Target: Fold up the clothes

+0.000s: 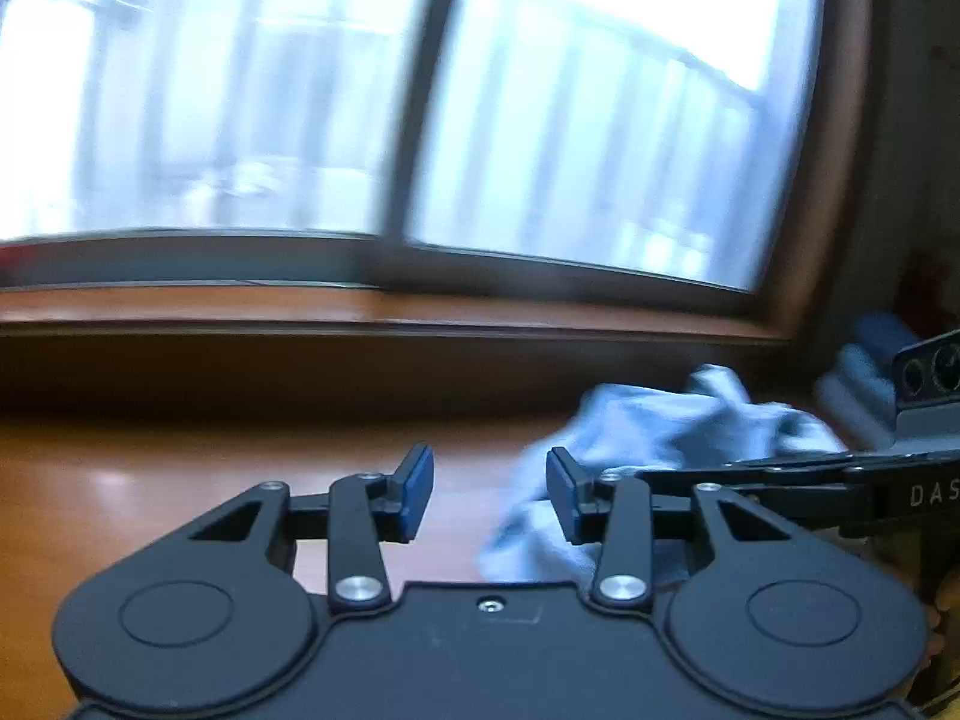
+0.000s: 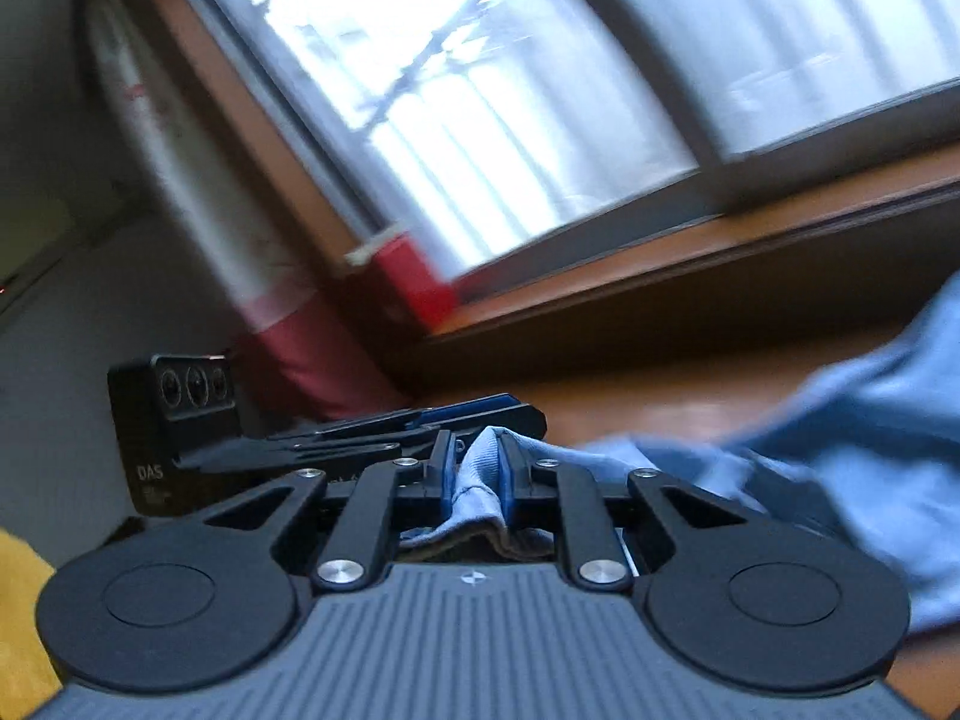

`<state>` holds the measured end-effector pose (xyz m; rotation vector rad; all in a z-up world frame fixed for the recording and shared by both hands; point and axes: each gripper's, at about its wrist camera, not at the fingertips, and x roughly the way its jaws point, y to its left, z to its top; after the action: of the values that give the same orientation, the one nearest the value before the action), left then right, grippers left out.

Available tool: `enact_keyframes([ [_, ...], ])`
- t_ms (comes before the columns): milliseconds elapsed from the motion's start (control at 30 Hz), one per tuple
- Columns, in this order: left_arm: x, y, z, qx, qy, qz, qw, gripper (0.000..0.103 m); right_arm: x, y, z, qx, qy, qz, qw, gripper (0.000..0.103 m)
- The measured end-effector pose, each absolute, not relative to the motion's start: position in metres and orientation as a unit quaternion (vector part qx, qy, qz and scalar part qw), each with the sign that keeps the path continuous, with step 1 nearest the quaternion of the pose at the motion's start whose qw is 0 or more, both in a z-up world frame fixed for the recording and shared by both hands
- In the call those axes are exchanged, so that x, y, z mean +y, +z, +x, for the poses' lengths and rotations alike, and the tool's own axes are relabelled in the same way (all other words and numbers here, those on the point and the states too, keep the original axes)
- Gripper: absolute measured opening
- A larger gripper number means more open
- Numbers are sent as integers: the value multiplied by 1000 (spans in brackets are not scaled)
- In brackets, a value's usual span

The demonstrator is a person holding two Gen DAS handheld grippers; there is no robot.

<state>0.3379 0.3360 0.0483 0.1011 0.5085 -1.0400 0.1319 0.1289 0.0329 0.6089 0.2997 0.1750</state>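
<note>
A light blue garment (image 1: 654, 426) lies crumpled on the wooden table (image 1: 180, 480), to the right of my left gripper (image 1: 489, 492). That gripper is open, its blue pads (image 1: 420, 489) stand apart and only bare table shows between them. In the right wrist view my right gripper (image 2: 480, 468) is shut on a bunched edge of the blue garment (image 2: 840, 420), which trails off to the right. The two grippers are close together: the right gripper (image 1: 660, 473) reaches in side-on from the right, and the left gripper (image 2: 510, 411) lies just beyond the right one's fingers.
A large window (image 1: 540, 120) with a wooden sill (image 1: 420, 306) runs behind the table. A red object (image 2: 420, 282) stands on the sill beside a white and red curtain (image 2: 282, 324). Blurred blue shapes (image 1: 864, 360) sit at the far right. Yellow fabric (image 2: 18, 600) shows at the lower left.
</note>
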Motion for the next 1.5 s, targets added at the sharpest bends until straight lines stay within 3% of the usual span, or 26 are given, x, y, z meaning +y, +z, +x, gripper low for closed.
enact_keyframes([
  [167,393,45,368,257,-392,38,883,47,171,35,200,156,140,265,941,20],
  [300,416,31,387,290,-347,37,891,53,196,11,251,204,106,269,935,63],
  [600,360,23,352,269,-457,117,840,74,178,3,200,219,-55,192,955,77],
  [733,308,7,329,282,-528,129,791,76,139,2,141,221,-223,136,940,77],
  [900,254,-22,298,300,-563,180,749,76,71,8,46,208,-473,141,844,77],
  [1033,230,-39,281,319,-562,210,734,76,53,1,-27,187,-524,181,811,77],
  [1200,204,-53,267,338,-534,241,736,75,44,-29,-44,237,-520,142,808,75],
  [1267,198,-56,261,338,-520,255,742,75,39,-41,-42,273,-511,88,811,63],
  [1300,195,-58,258,336,-511,263,746,75,38,-46,-40,290,-503,66,811,40],
  [1333,193,-60,255,334,-502,271,751,75,34,-50,-42,306,-498,53,810,24],
  [1500,195,-62,254,358,-456,246,777,77,9,-65,-66,371,-563,-57,736,16],
])
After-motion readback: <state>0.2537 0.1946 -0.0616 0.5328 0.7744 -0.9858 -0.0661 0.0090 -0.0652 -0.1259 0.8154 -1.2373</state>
